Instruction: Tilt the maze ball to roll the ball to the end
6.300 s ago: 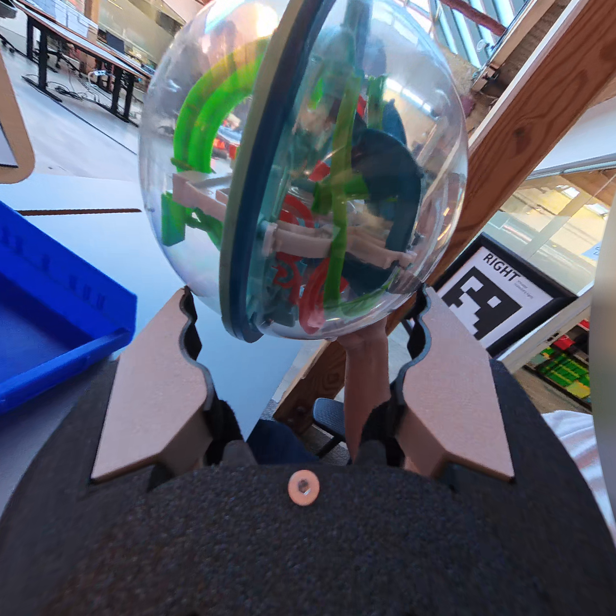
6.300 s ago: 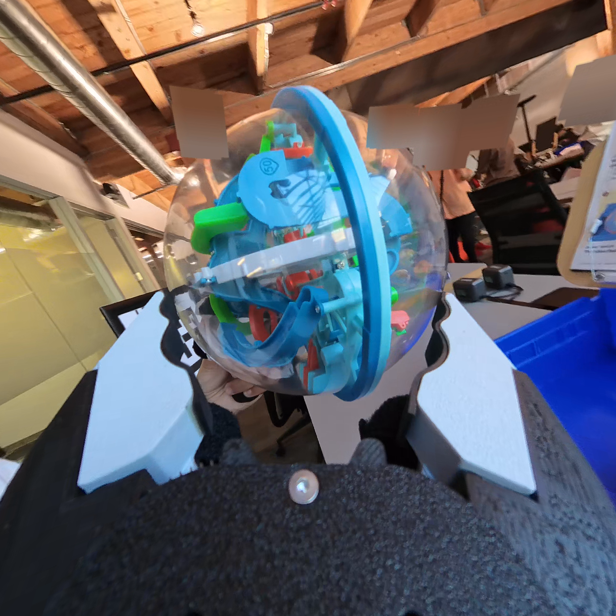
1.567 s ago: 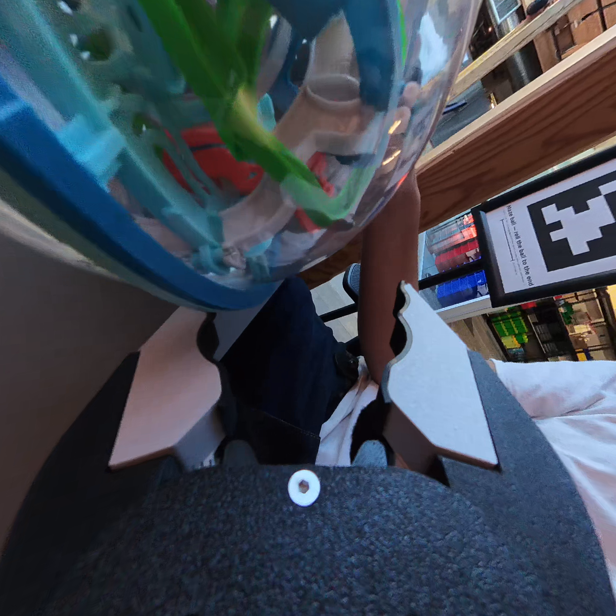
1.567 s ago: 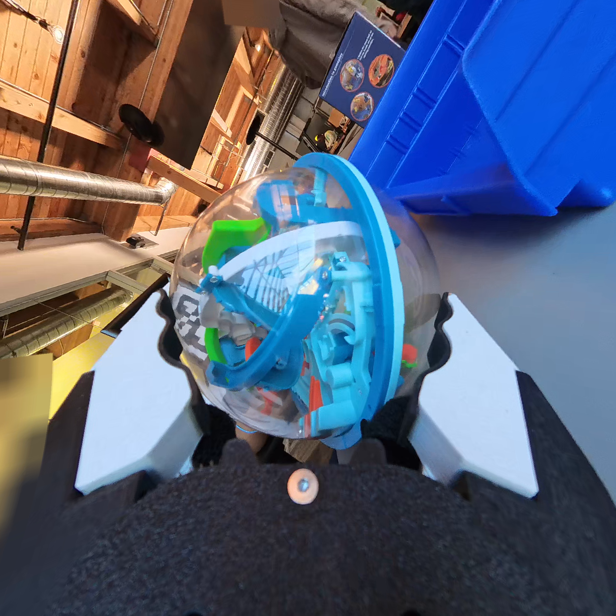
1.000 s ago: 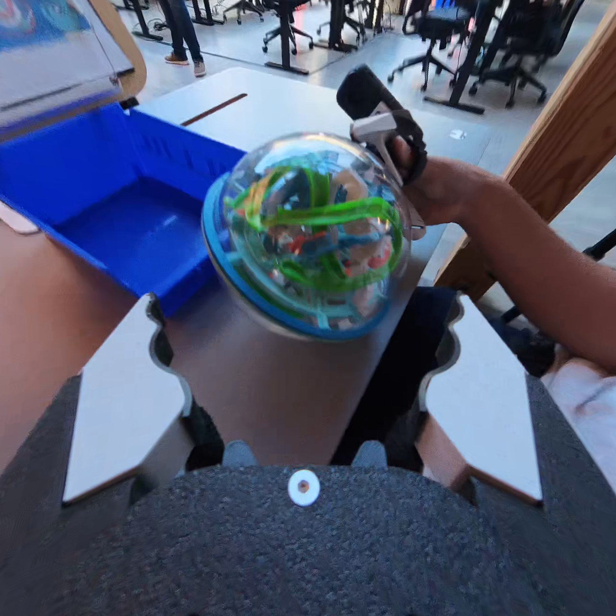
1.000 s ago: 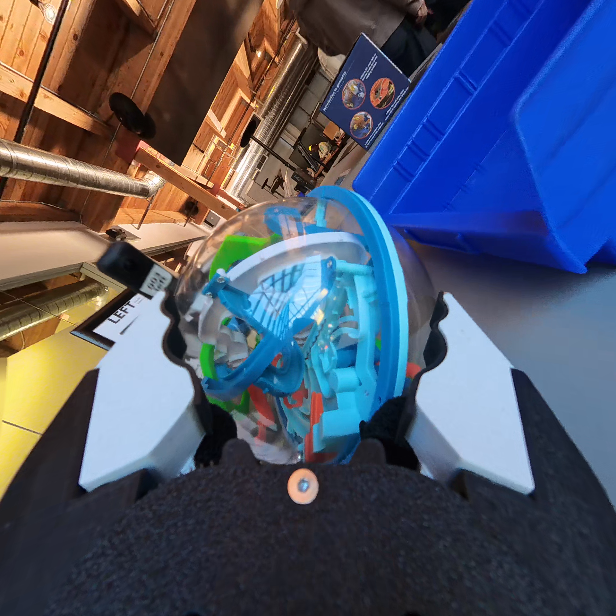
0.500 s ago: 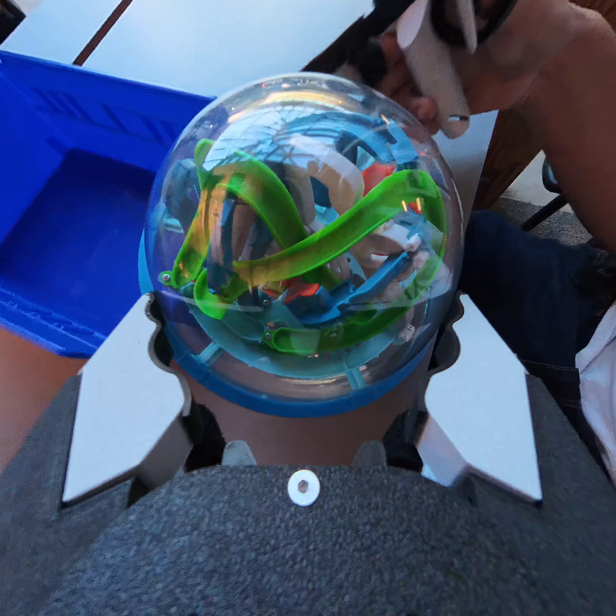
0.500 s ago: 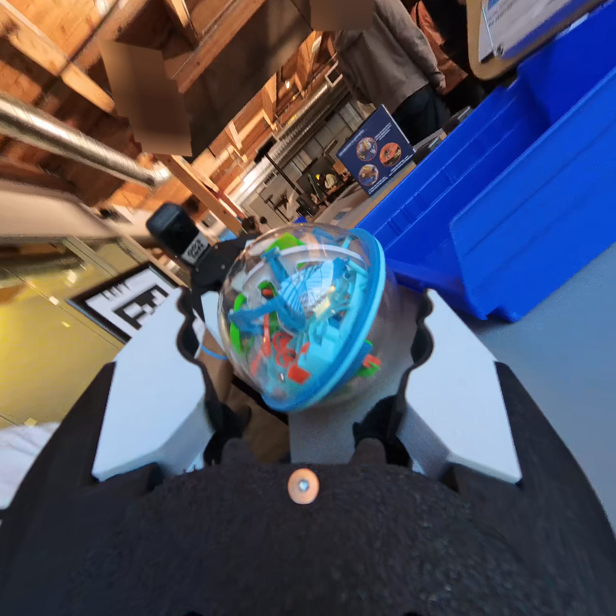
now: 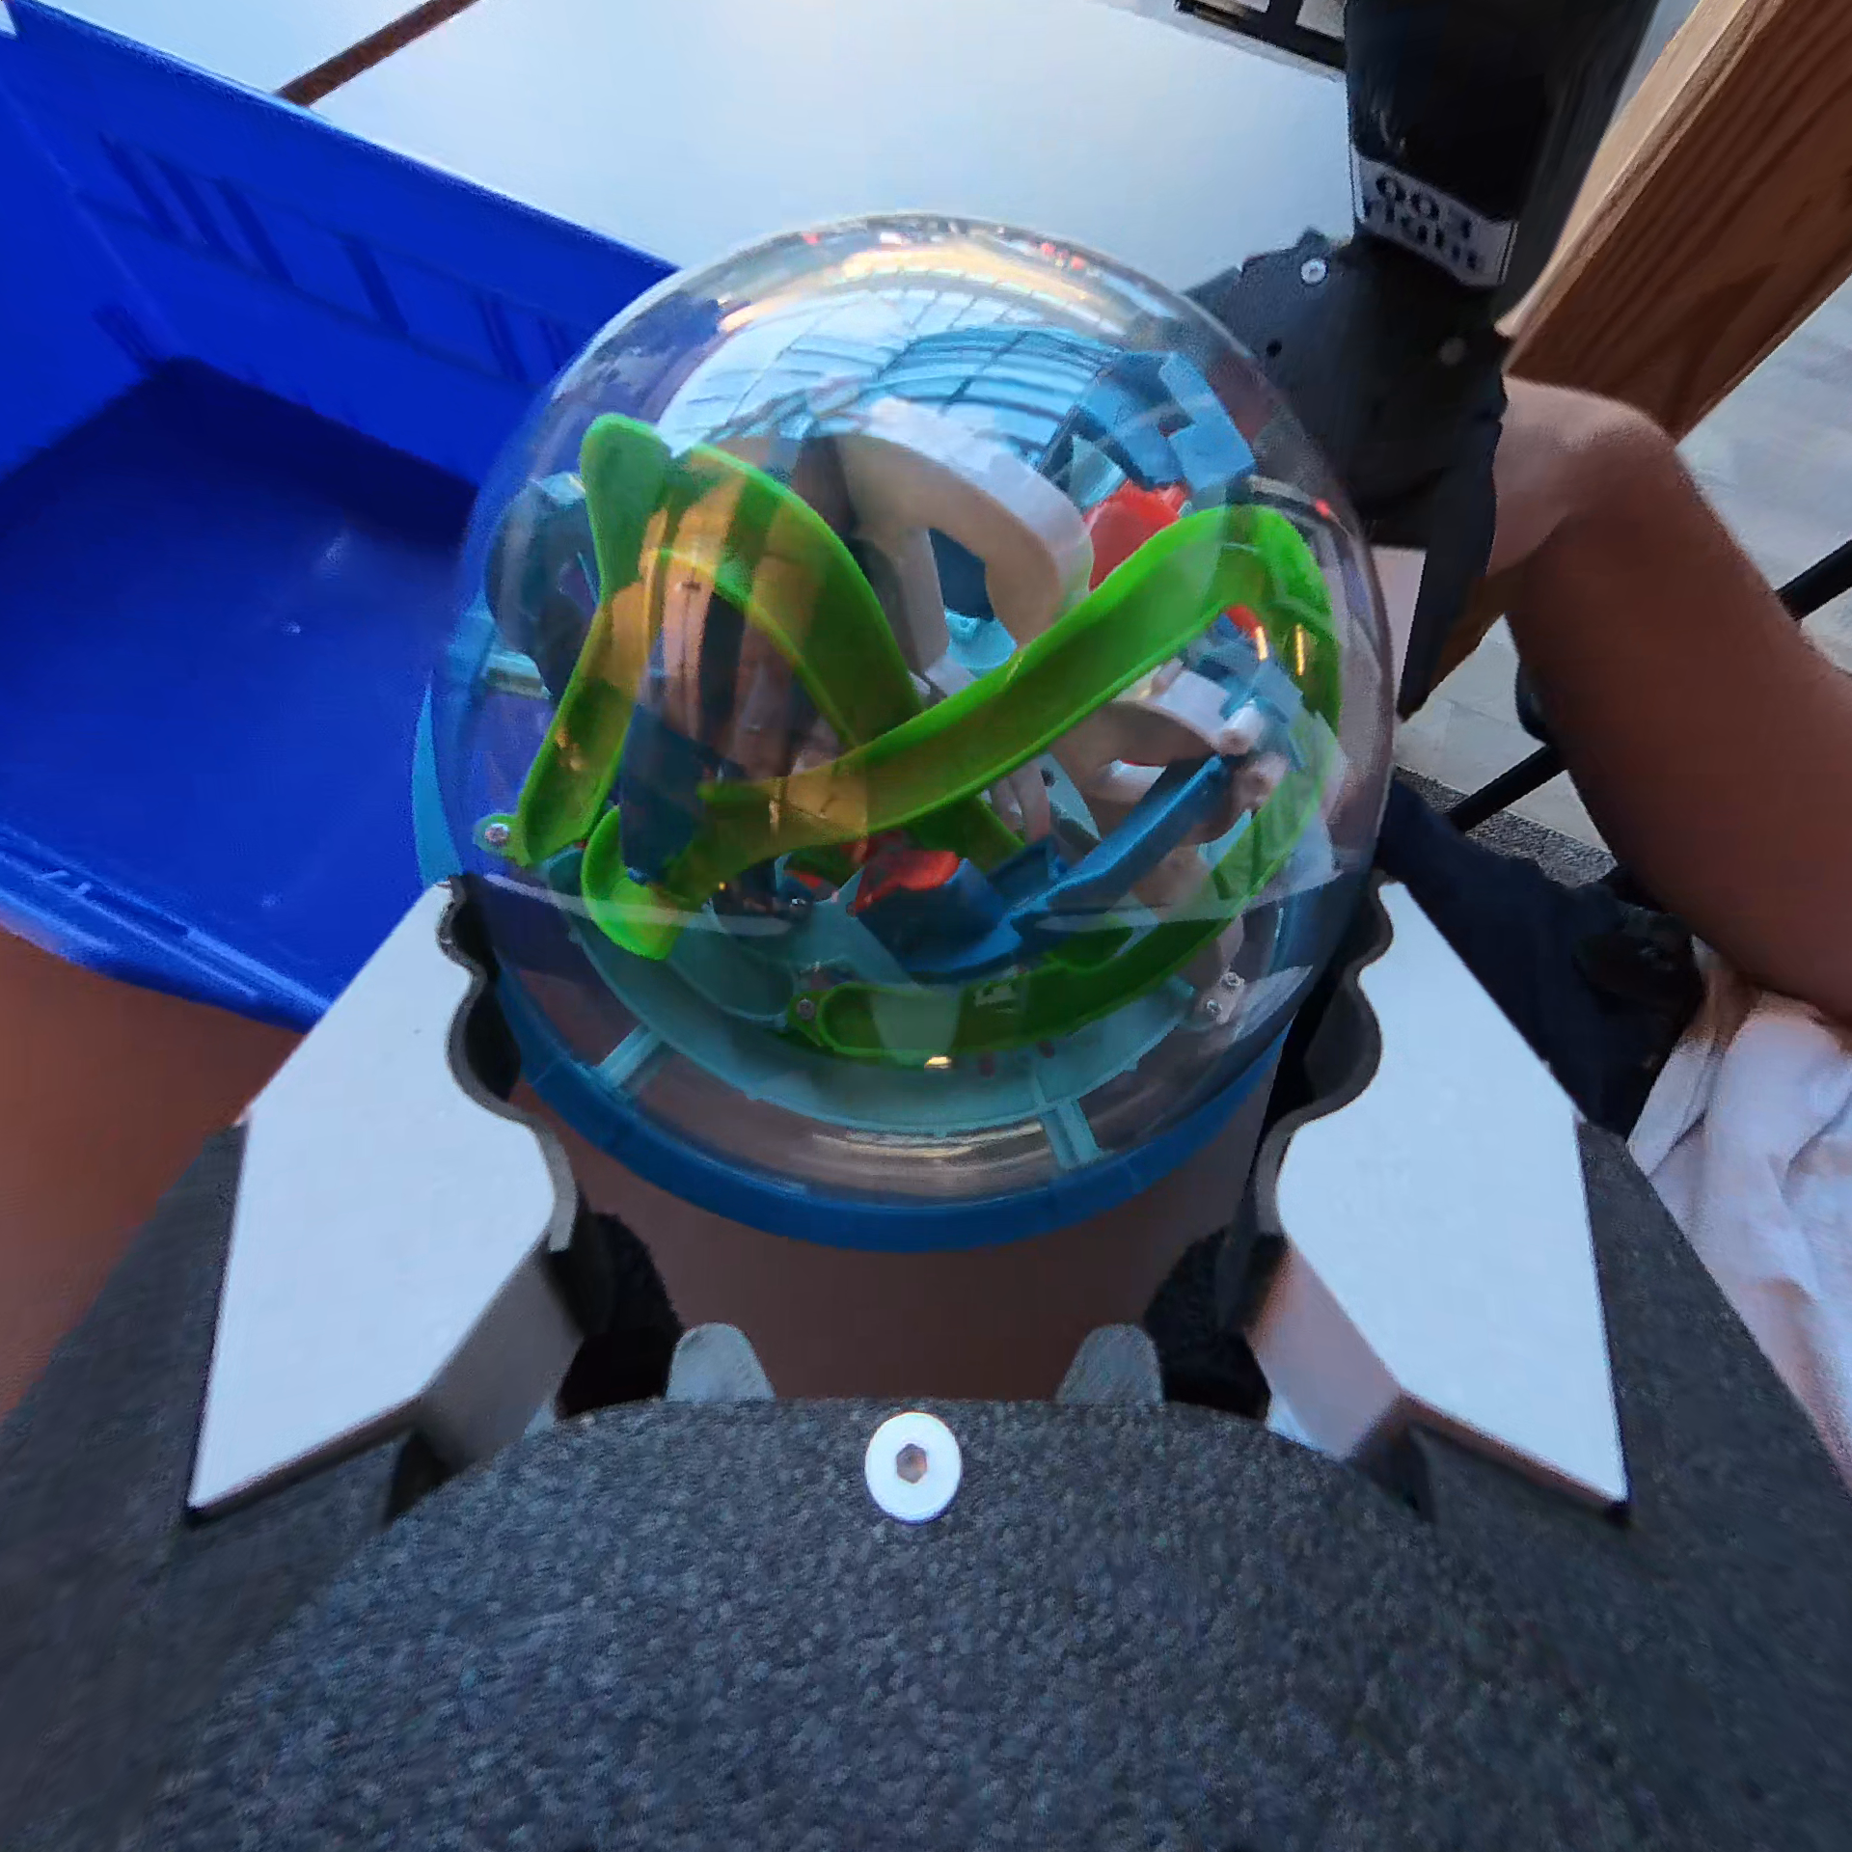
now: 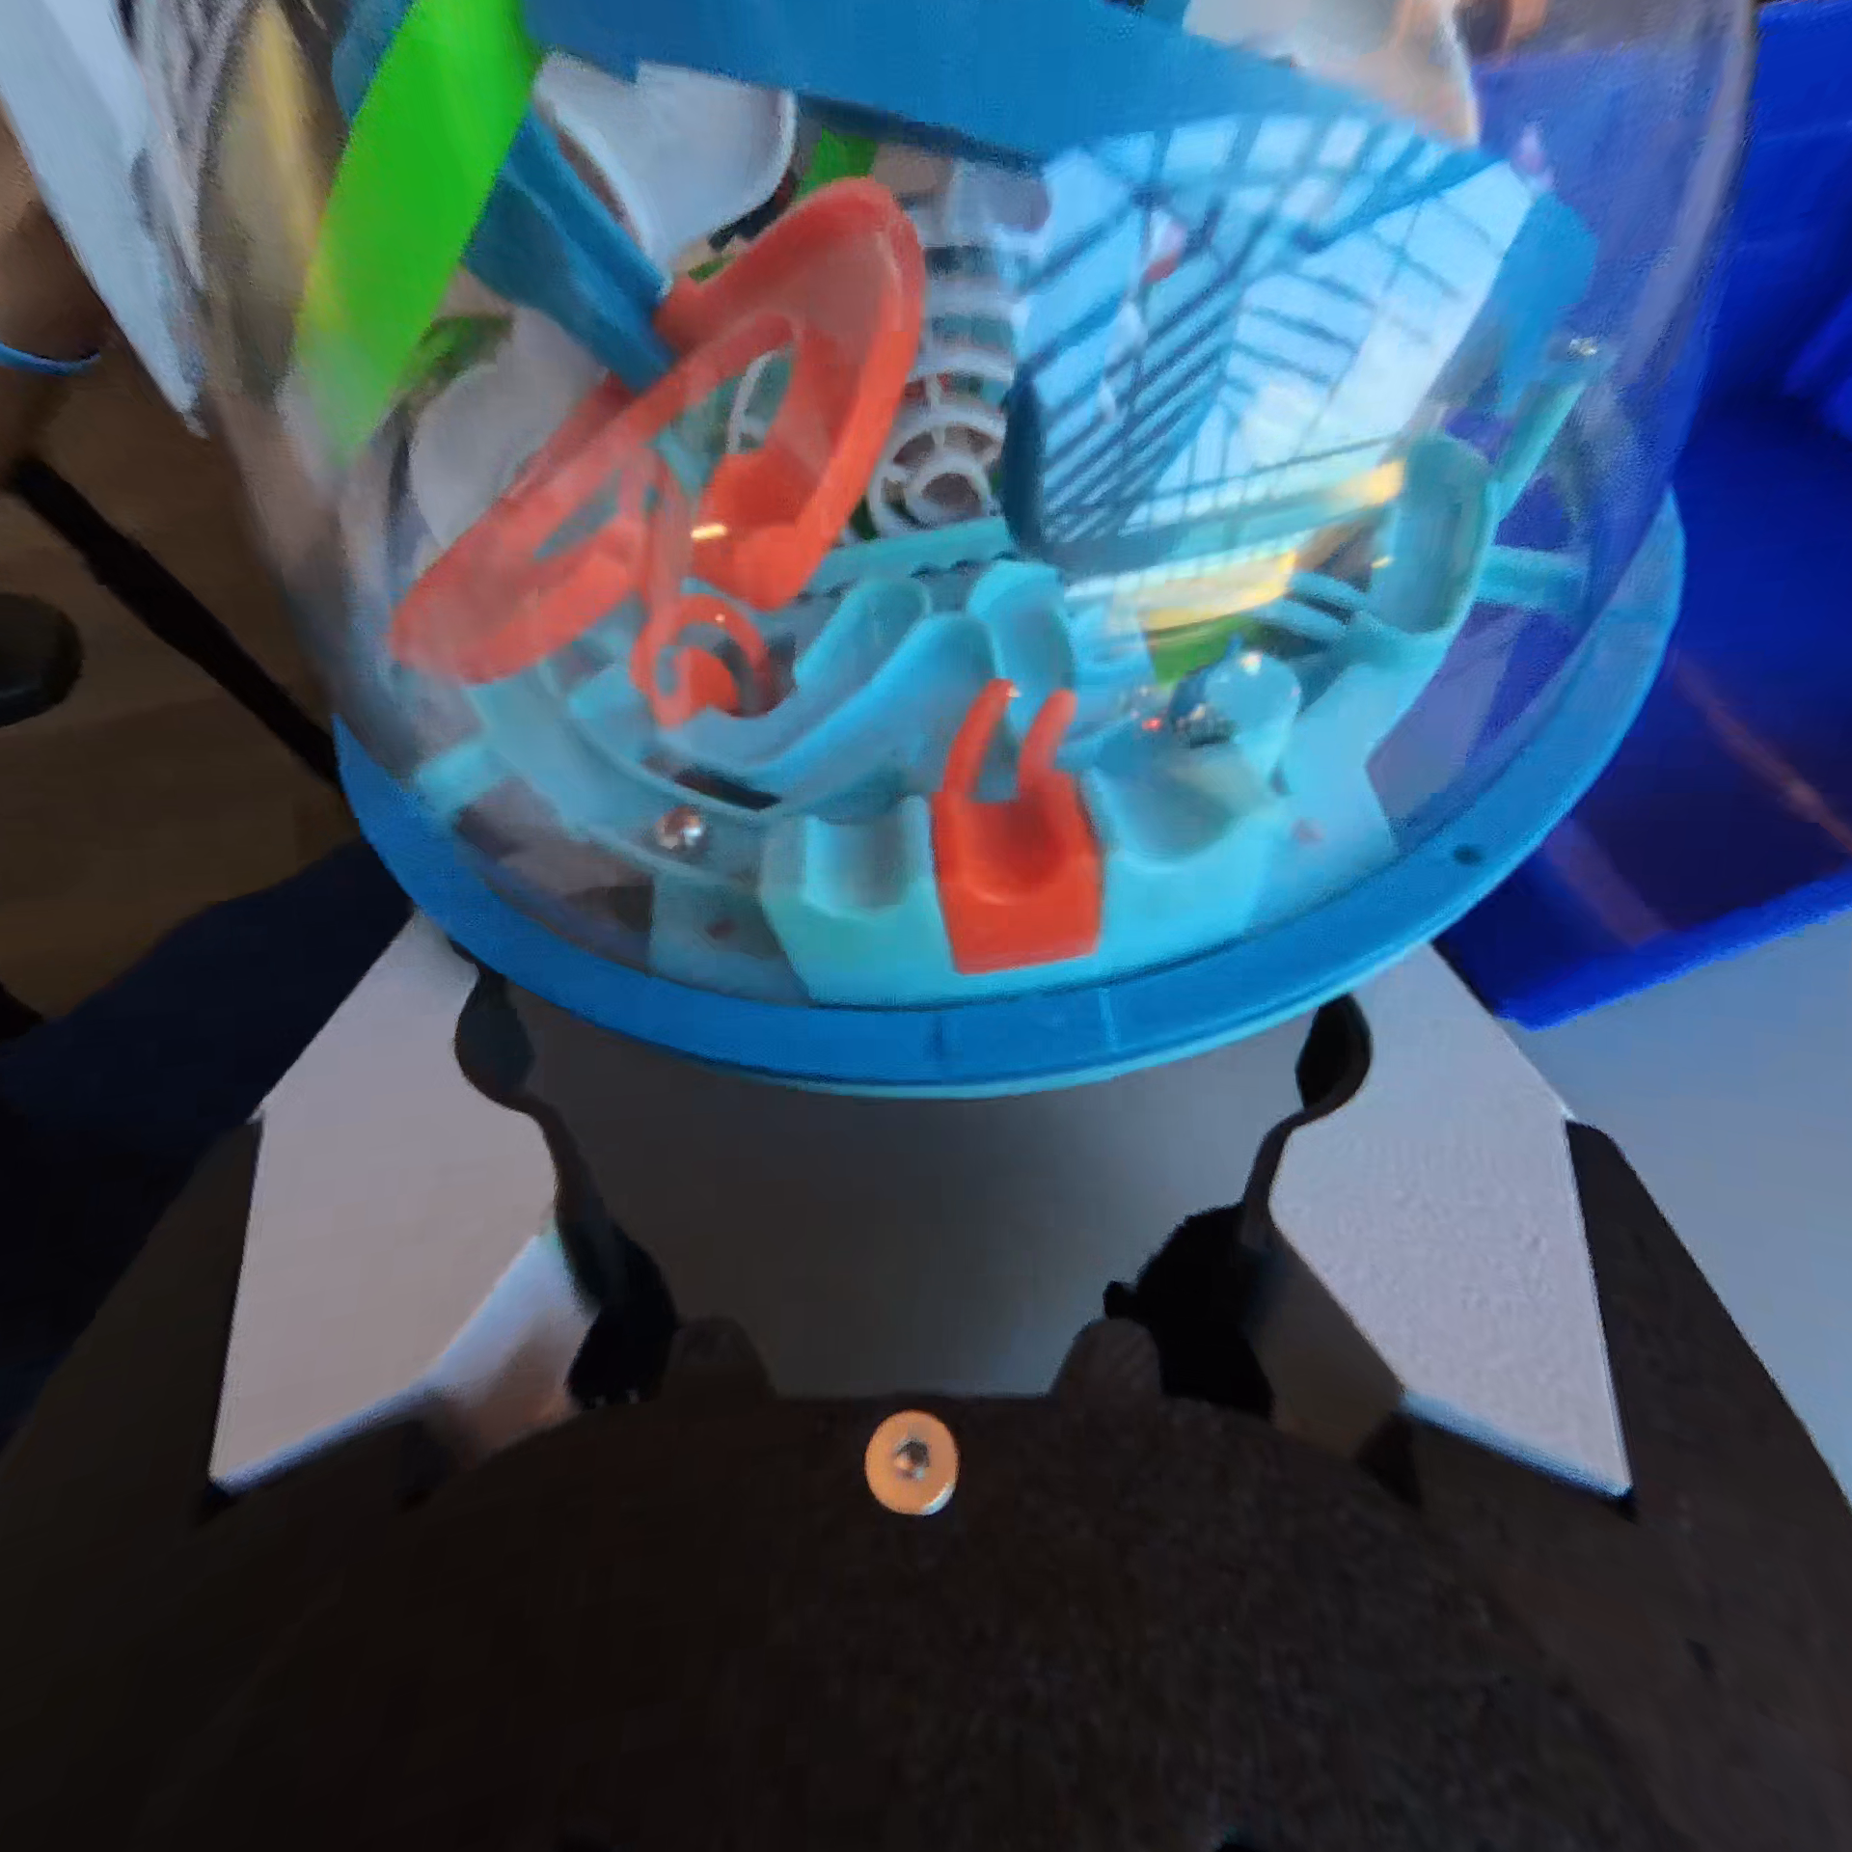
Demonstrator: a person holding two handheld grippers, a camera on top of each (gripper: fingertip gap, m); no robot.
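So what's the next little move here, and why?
Probably a slow, slight tilt of the maze ball by the left gripper. Its fingers look clamped on the sides, while the right gripper is open and clear, so only the left can steer. The steel ball sits on a pale blue track near the blue ring; which way it leads is unclear, so go gently.

A pale grey table (image 9: 902, 120) with a thin brown seam (image 9: 366, 52) fills most of the background, a blue bin (image 9: 180, 561) sits on it at the left, and a wooden post (image 9: 1704, 200) rises just past its right edge.
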